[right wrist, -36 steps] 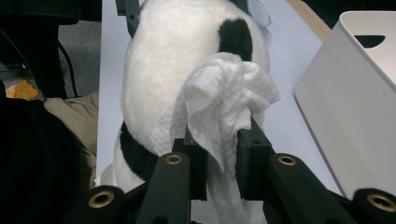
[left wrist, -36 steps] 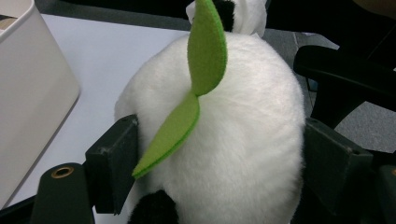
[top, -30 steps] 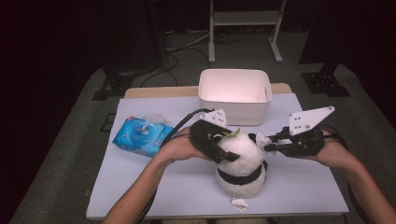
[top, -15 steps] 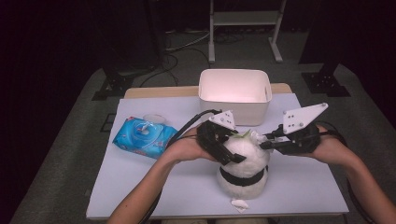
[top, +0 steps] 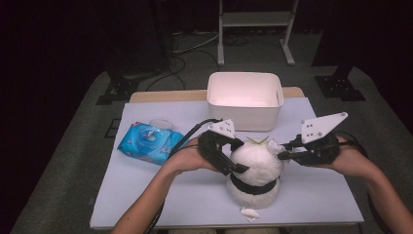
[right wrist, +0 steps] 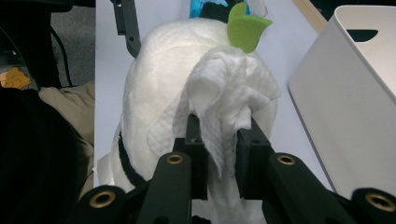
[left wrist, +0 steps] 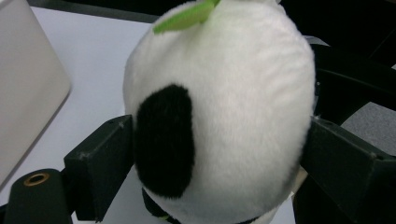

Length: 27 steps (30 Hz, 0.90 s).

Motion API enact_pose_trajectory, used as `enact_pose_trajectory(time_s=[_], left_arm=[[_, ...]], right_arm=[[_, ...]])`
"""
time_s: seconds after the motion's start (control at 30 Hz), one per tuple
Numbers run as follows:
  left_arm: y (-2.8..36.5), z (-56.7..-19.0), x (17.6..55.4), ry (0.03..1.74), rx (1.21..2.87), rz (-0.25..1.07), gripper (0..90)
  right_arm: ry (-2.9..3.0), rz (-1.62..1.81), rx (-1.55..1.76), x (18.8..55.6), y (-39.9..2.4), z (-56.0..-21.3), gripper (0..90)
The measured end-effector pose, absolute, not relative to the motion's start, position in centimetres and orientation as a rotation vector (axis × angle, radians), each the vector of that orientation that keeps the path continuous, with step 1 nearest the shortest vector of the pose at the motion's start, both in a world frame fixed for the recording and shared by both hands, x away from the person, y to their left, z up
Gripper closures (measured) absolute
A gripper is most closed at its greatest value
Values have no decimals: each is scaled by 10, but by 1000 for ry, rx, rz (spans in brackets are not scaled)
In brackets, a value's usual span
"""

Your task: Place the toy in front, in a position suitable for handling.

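A dark room surrounds a pale grey table (top: 146, 195), with black cables and a metal stand on the floor beyond it. A white rectangular bin (top: 245, 100) stands at the table's far edge. A blue pack of wet wipes (top: 148, 142) lies flat toward the left.

Near the front edge sits a white plush toy (top: 254, 176) with black patches and a black collar. It stands upright, long axis vertical, its green leaf pointing up and away from the person.

The left gripper (top: 225, 157) brackets the toy's head. Its jaws have just been opening and stand wide, each side against the plush, one beside a black patch.

The right gripper (right wrist: 219, 140) is closed tight on a crumpled white wipe (right wrist: 224, 100), held against the head just below the leaf.
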<state>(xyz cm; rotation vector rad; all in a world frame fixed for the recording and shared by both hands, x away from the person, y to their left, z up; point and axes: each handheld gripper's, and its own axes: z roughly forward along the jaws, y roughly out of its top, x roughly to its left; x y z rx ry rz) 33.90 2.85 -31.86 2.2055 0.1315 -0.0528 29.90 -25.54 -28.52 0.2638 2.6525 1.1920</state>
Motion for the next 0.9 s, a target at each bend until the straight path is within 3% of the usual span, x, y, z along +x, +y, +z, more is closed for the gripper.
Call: enact_pose_trajectory(time_s=[0.2, 0.27, 0.4, 0.9], left_arm=[[30, -327, 341, 145, 2172, -101, 140], [30, -327, 342, 164, 2150, -123, 214], [31, -322, 342, 167, 2148, -107, 256], [23, -317, 338, 157, 2165, -73, 255]], right_arm=[[2653, 1196, 276, 299, -260, -288, 768], [2648, 1197, 280, 297, -261, -288, 767], [2619, 1218, 271, 298, -262, -284, 767], [2657, 1160, 147, 307, -222, -257, 768]])
